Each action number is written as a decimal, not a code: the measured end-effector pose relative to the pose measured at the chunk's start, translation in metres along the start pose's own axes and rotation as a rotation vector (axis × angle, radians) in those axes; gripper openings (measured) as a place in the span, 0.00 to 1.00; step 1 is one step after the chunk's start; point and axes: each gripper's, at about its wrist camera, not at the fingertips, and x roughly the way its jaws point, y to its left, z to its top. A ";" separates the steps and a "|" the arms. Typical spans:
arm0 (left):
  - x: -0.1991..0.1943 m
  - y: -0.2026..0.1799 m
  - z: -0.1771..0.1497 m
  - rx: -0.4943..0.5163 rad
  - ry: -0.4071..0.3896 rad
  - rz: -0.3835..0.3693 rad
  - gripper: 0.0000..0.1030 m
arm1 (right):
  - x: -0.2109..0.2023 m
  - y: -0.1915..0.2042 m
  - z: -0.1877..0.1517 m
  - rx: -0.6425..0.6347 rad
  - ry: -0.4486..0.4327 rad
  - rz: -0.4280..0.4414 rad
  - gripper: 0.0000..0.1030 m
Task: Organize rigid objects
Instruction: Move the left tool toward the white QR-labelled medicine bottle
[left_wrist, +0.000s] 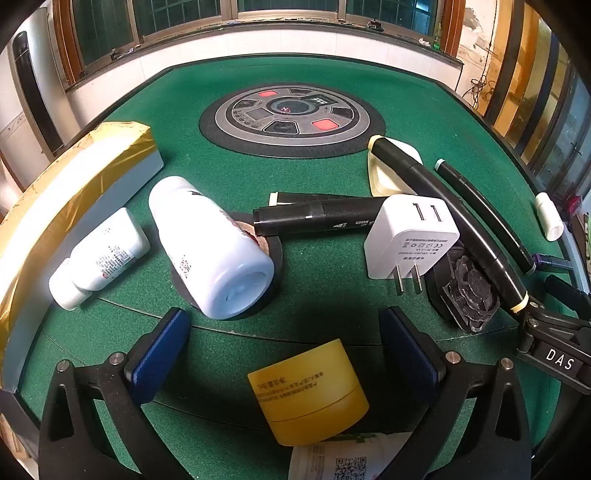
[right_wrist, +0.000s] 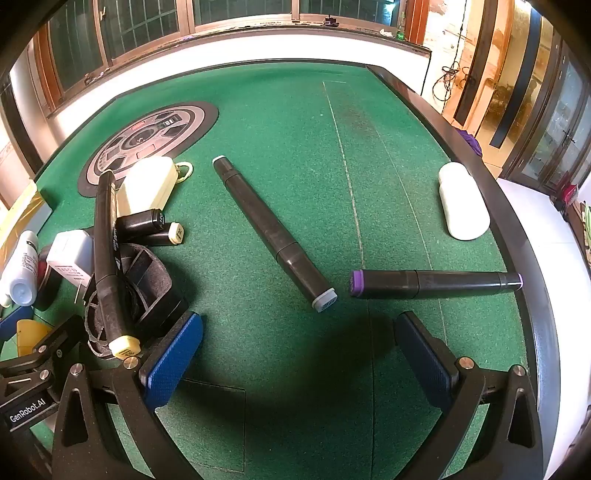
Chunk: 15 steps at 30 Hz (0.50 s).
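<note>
My right claw (right_wrist: 299, 354) hung released; the grey-capped marker (right_wrist: 273, 232) lay diagonally just ahead, pointing toward the table's (right_wrist: 295, 122) far-left corner. Left claw (left_wrist: 284, 350) gaped around a yellow jar (left_wrist: 308, 393), seemingly untouched.

a home games room: green felt mahjong table (left_wrist: 424, 110) with central control dial (left_wrist: 291, 116), barred windows (left_wrist: 184, 14) behind.
</note>
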 end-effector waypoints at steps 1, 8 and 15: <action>0.000 0.000 0.000 0.000 -0.001 0.000 1.00 | 0.000 0.000 0.000 0.002 0.001 0.004 0.99; 0.002 -0.001 0.002 -0.006 0.003 0.002 1.00 | 0.000 0.000 0.000 0.000 0.001 0.000 0.99; -0.001 0.011 0.008 0.020 0.049 -0.066 1.00 | 0.000 0.000 0.000 0.000 0.000 -0.001 0.99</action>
